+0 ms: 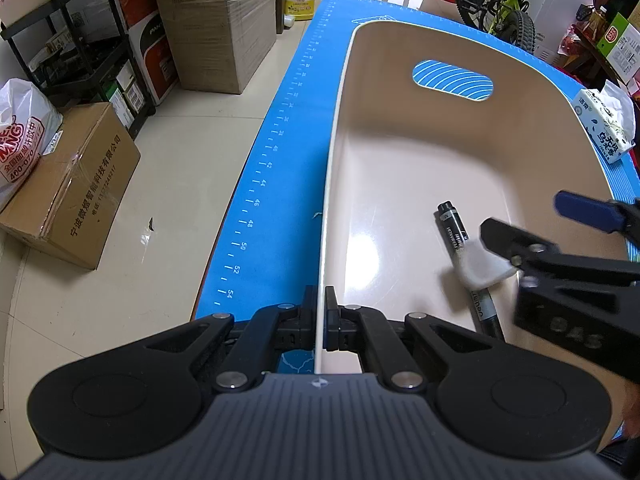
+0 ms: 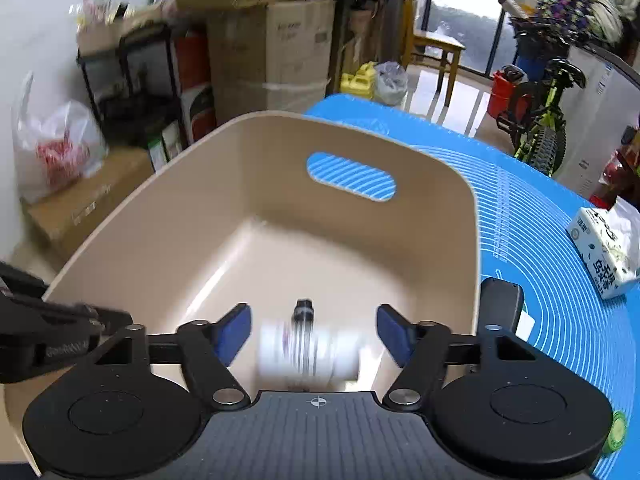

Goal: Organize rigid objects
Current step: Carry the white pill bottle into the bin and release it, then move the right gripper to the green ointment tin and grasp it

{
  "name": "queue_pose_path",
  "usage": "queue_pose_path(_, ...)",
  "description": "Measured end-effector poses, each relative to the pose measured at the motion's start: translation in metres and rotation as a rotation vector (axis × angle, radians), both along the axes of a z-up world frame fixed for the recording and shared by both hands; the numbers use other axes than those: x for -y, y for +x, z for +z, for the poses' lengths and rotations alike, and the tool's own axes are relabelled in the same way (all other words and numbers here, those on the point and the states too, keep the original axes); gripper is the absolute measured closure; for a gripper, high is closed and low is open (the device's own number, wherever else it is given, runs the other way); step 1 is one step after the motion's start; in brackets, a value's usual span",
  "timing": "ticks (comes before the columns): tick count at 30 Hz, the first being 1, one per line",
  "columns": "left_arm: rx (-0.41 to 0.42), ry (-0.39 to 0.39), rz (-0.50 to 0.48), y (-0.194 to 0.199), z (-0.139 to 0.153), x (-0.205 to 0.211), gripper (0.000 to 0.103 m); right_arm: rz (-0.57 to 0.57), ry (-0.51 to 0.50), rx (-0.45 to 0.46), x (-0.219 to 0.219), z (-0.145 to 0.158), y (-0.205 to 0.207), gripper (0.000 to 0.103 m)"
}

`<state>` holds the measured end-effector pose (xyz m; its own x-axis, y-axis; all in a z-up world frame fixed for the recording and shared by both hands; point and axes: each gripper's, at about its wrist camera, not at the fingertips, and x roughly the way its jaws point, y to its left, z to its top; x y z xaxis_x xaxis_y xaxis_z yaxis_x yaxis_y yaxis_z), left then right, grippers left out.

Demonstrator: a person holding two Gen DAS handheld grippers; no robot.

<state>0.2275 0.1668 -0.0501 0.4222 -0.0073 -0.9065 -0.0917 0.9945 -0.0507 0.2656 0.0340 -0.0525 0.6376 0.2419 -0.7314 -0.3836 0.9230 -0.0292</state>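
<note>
A beige plastic bin [image 1: 400, 152] with a handle cut-out stands on a blue mat [image 1: 296, 112]. My left gripper [image 1: 320, 316] is shut on the bin's near-left rim. A black marker [image 1: 460, 240] lies on the bin floor. A blurred white object [image 1: 482, 266] is in the air just over the marker; in the right wrist view it [image 2: 308, 352] shows between the fingers, not touching them. My right gripper [image 2: 314, 332] is open above the bin [image 2: 160, 216], with the marker [image 2: 303, 312] below it.
A tissue pack [image 2: 604, 248] lies on the mat [image 2: 540, 240] to the right of the bin. Cardboard boxes [image 1: 72, 184], a black shelf rack [image 1: 84, 44] and a white plastic bag [image 1: 22, 136] stand on the floor at the left. A bicycle [image 1: 500, 4] stands beyond the table.
</note>
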Motion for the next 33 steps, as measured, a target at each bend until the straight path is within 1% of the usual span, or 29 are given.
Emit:
queue_pose_path(1,0.0,0.0,0.0,0.0,0.0,0.0,0.1,-0.003,0.016,0.01,0.003,0.001,-0.001,0.021)
queue_pose_path(6,0.0,0.0,0.0,0.0,0.0,0.0,0.1,-0.022,0.087,0.077,0.027,0.013,-0.013,0.02)
queue_pose_path(9,0.0,0.0,0.0,0.0,0.0,0.0,0.099,-0.041,0.119,0.133,0.046,0.026,-0.021,0.02)
queue_pose_path(13,0.0,0.0,0.0,0.0,0.0,0.0,0.099,-0.089,0.149,0.18,0.076,0.04,-0.026,0.019)
queue_pose_path(17,0.0,-0.001,0.001,0.0,0.0,0.0,0.099,-0.155,0.153,0.197,0.11,0.043,-0.027,0.019)
queue_pose_path(23,0.0,0.0,0.0,0.0,0.0,-0.001,0.099,-0.265,0.097,0.185,0.166,0.029,-0.024,0.018)
queue_pose_path(29,0.0,-0.001,0.001,0.0,0.0,-0.001,0.099,-0.37,0.008,0.169,0.222,0.002,-0.019,0.018)
queue_pose_path(33,-0.001,0.001,0.003,0.0,0.0,-0.001,0.099,-0.43,-0.026,0.156,0.25,-0.018,-0.018,0.018)
